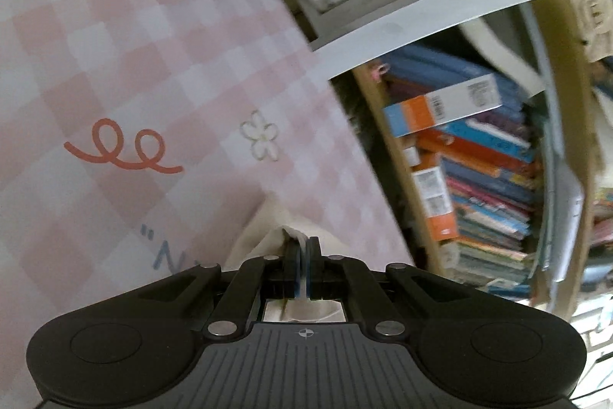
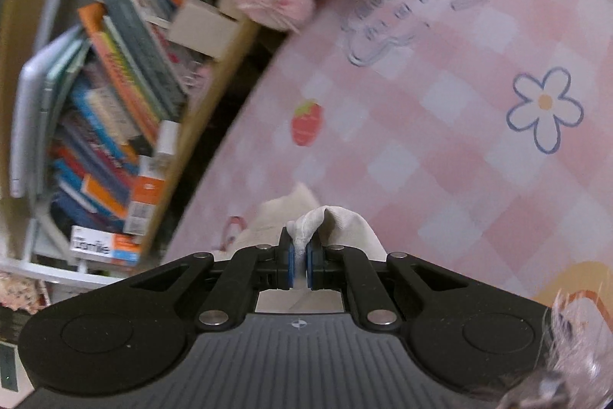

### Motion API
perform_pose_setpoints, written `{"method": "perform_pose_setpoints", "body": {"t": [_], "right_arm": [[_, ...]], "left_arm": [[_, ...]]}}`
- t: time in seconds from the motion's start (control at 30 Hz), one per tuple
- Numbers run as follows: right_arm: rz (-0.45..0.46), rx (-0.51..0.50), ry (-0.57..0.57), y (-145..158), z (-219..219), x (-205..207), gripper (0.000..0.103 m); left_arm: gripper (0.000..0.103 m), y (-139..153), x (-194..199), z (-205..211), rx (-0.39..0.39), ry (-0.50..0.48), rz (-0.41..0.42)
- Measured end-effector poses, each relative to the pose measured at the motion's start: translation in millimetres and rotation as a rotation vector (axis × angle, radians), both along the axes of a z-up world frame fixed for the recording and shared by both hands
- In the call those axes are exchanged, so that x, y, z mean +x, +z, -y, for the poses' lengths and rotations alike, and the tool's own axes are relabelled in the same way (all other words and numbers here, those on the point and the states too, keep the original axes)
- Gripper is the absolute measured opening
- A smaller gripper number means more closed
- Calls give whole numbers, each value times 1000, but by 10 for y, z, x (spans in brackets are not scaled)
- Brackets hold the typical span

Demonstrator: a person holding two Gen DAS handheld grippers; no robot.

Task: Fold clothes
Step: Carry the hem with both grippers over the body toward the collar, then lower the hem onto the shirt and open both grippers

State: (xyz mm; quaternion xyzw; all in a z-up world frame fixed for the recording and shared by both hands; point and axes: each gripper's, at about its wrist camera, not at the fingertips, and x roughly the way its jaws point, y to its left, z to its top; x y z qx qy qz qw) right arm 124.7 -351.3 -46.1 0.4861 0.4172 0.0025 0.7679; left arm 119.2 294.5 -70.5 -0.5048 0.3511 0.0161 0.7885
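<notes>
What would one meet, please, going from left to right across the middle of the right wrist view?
Shelved books → strawberry print → flower print, the two prints both lying on the pink checked cover.

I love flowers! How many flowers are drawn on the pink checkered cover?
2. One white flower shows in the left wrist view, ahead of the left tongs. One blue-outlined flower shows in the right wrist view, far right. More may be hidden.
</notes>
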Motion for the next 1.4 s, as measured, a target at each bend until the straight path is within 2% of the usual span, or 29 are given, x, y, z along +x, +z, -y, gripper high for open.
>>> {"method": "perform_pose_setpoints", "body": {"t": [0.03,0.13,0.17,0.2,0.23,0.3,0.37,0.4,0.47,0.5,0.57,0.63,0.73,0.83,1.1,1.23,1.4], "right_arm": [[-14,-3,-3,-47,-6,16,6],[-17,-32,-9,-52,-48,21,8],[-17,-55,-2,-20,-73,24,9],[-16,-93,12,35,-109,25,15],[-13,-142,26,104,-147,17,25],[14,-255,53,263,-241,-36,40],[44,-395,72,420,-377,-150,42],[55,-479,79,486,-474,-218,46],[106,-668,136,557,-777,-352,55],[142,-752,178,572,-940,-408,61],[218,-876,289,538,-1282,-502,63],[278,-950,391,471,-1586,-570,63],[304,-973,478,366,-1815,-609,63],[289,-951,517,300,-1854,-600,63],[237,-906,584,145,-1909,-584,66],[255,-901,597,129,-1889,-606,68],[252,-903,625,133,-1893,-584,68]], "left_arm": [[1,-24,15,0,-1,-9,-11],[13,-4,30,16,22,-51,-14],[20,14,32,21,30,-67,-14],[29,55,24,32,46,-81,-5],[32,122,4,49,76,-92,3],[37,314,-78,148,202,-94,18],[37,494,-151,351,332,-118,25],[37,569,-176,493,384,-145,30],[37,665,-165,895,461,-257,57],[37,689,-171,1152,530,-321,69],[37,656,-239,1653,674,-423,101],[38,547,-332,2090,788,-504,126],[39,439,-433,2489,859,-575,133],[39,429,-497,2677,874,-580,143],[37,287,-413,2816,891,-606,114],[37,269,-371,2904,952,-633,132],[37,272,-223,2962,975,-639,121]]}}
